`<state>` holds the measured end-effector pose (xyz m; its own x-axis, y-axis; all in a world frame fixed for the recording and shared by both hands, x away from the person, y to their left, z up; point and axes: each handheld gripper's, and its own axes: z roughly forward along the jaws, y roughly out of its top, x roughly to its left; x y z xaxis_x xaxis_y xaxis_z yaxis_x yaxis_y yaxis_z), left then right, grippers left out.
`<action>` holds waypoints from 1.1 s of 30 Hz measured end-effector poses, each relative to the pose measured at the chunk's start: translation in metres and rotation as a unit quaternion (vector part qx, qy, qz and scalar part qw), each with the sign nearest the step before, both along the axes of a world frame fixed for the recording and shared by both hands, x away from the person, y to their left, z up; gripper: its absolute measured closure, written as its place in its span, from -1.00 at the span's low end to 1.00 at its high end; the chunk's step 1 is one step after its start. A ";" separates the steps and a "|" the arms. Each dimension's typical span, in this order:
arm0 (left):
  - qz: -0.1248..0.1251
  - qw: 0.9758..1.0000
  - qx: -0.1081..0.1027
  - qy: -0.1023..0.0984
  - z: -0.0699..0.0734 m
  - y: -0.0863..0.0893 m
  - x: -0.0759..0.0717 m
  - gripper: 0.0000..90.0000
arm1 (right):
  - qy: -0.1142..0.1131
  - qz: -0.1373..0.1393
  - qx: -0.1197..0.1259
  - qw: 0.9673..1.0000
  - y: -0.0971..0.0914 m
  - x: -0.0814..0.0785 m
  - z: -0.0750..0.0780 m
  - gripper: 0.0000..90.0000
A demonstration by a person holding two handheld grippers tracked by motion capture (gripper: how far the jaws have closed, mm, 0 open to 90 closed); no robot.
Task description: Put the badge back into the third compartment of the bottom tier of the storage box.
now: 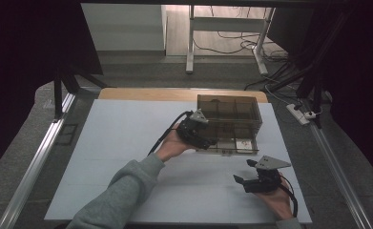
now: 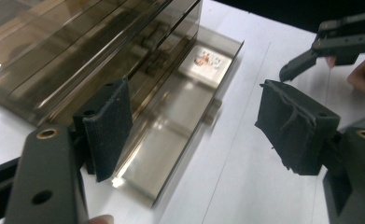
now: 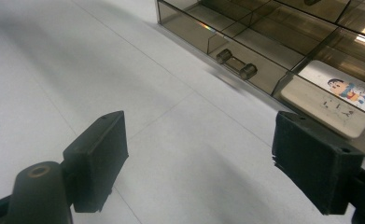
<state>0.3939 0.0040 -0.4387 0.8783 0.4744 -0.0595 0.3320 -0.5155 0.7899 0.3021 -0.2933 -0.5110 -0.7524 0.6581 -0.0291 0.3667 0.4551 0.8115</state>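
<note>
The bottom drawer (image 1: 232, 144) of the smoky plastic drawer box (image 1: 229, 117) stands pulled out, a small picture card (image 2: 205, 64) lying in it – so opening looks done, and pushing the drawer back in looks left to do. The left gripper (image 1: 208, 141) sits at the drawer's left end, jaws parted and holding nothing; one pad (image 2: 108, 128) is just beside the drawer's side wall, though contact is unclear. The right gripper (image 1: 247, 172) hovers open over the white table (image 1: 127, 143), the drawer handle (image 3: 236, 64) ahead of it – well apart
</note>
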 end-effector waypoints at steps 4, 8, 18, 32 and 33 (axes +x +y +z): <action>0.018 1.000 -0.011 0.001 -0.004 0.017 -0.008 -0.41 | 0.000 0.000 -0.001 1.000 0.000 0.000 0.000 -0.60; 0.032 0.999 -0.015 -0.001 -0.010 0.035 -0.017 -0.41 | 0.000 0.000 -0.002 1.000 0.000 0.000 0.000 -0.60; 0.064 0.998 -0.005 0.005 -0.025 0.079 -0.034 -0.41 | -0.001 -0.001 -0.008 1.000 0.001 -0.001 0.000 -0.60; 0.109 0.994 -0.001 0.013 -0.045 0.137 -0.067 -0.41 | -0.001 0.002 -0.004 1.000 0.001 0.000 0.001 -0.60; 0.112 0.994 -0.001 0.014 -0.047 0.142 -0.070 -0.41 | 0.000 0.002 -0.005 1.000 0.001 0.000 0.001 -0.60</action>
<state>0.3242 0.1459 -0.4855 0.7484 0.6581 -0.0830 0.4598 -0.4245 0.7800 0.3017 -0.2926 -0.5102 -0.7553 0.6543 -0.0369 0.3638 0.4654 0.8069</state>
